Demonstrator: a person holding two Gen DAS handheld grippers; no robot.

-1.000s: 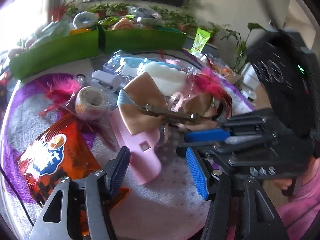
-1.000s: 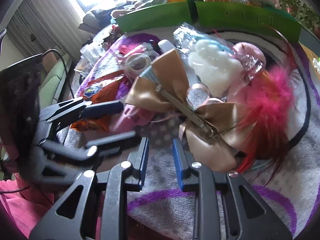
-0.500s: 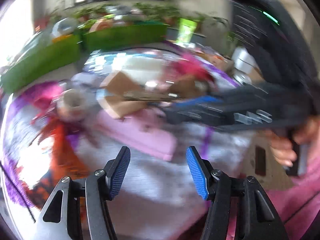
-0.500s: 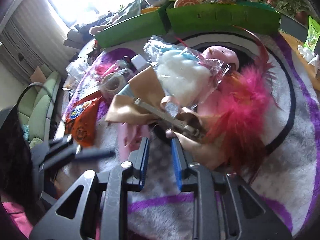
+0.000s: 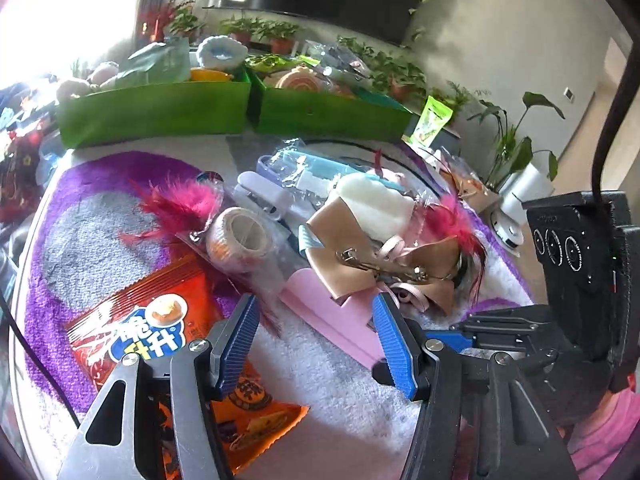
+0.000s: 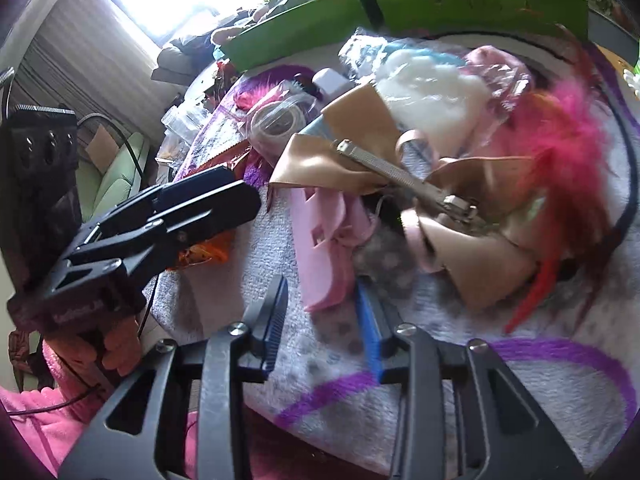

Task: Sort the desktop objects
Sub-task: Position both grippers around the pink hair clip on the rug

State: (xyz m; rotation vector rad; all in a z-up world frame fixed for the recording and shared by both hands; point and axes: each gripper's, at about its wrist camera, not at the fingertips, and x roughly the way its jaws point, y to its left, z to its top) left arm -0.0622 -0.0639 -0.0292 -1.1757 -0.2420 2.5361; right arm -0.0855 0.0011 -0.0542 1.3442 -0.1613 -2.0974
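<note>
- Pink flat piece [image 6: 320,240] lies on the mat [image 6: 540,392], under the tan bow clip [image 6: 360,152], at 12 o'clock from my right gripper [image 6: 322,322]. Its near edge now sits just between my right fingertips; a sec ago only bare mat was there.
- Right jaws are opening, about halfway, nothing gripped yet. They were nearly pinched a sec ago, so this looks like prep to take the pink piece.
- Left gripper [image 5: 316,340] is at roughly the same width as before, well apart, empty. In the left view the pink piece [image 5: 328,320] is at 12, reaching in between the tips w/o pads touching.
- Snack bag [image 5: 160,340] lies at 9–10 o'clock of my left tips, partly under the left finger; tape roll [image 5: 240,240] at 11.
- Green bins [image 5: 160,108] far off at 12, already part filled.
- Meaning for the task: nothing sorted in this step yet. Both grippers aim at the same pink piece, so I reckon one must yield. The bow rests on top and could drag along.
</note>
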